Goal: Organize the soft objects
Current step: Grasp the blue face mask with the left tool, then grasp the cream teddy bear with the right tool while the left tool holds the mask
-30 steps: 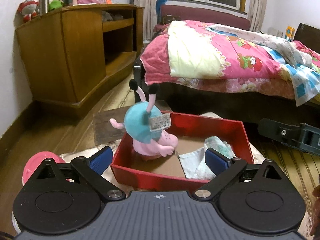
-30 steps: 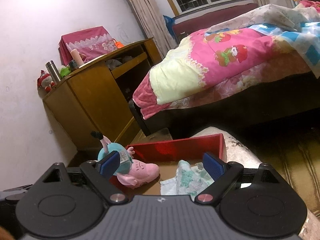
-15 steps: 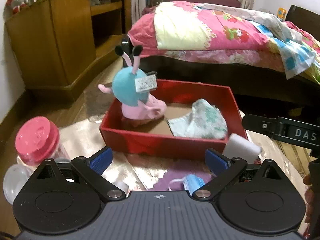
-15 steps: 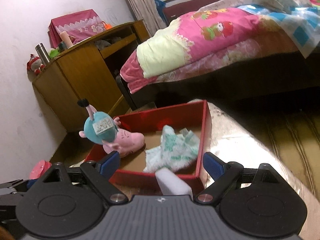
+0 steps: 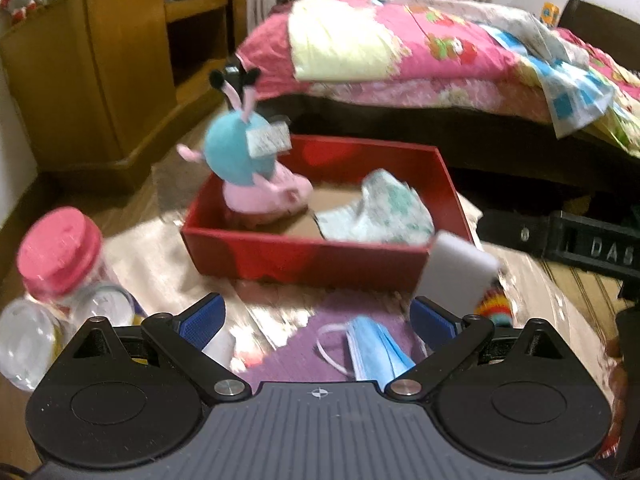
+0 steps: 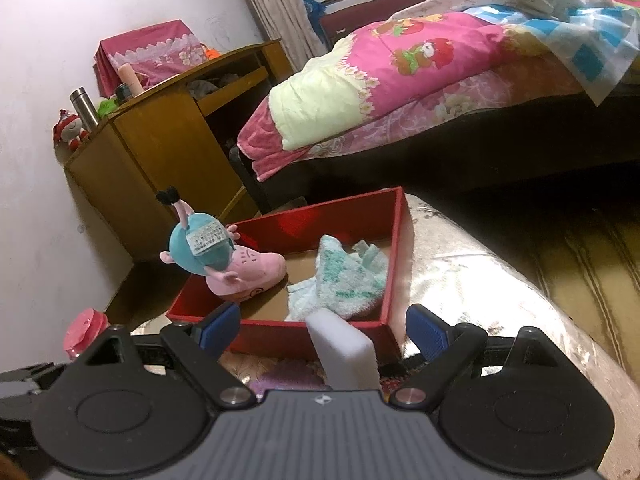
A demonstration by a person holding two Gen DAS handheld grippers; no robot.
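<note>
A red box [image 5: 304, 256] [image 6: 396, 240] on a low shiny-covered table holds a pink plush toy with a blue shell [image 5: 248, 160] [image 6: 216, 252] and a green-and-white cloth [image 5: 380, 212] [image 6: 344, 276]. A white sponge block [image 5: 456, 268] [image 6: 344, 352] leans against the box's near right corner. A blue face mask [image 5: 376, 352] lies on the table in front of the box. My left gripper [image 5: 316, 316] stands open above the mask, nothing between its blue pads. My right gripper [image 6: 320, 328] is open too, with the sponge between its pads but untouched.
A jar with a pink lid [image 5: 60, 248] [image 6: 84, 332] and clear bottles [image 5: 28, 340] stand at the table's left. A small colourful object [image 5: 496, 308] lies right of the sponge. A wooden cabinet [image 5: 92, 64] is at the left, a bed with pink bedding [image 5: 400, 44] behind.
Both grippers have moved back and down from the box. The mask, sponge and jar have come into view in front of it. Both stay open.
</note>
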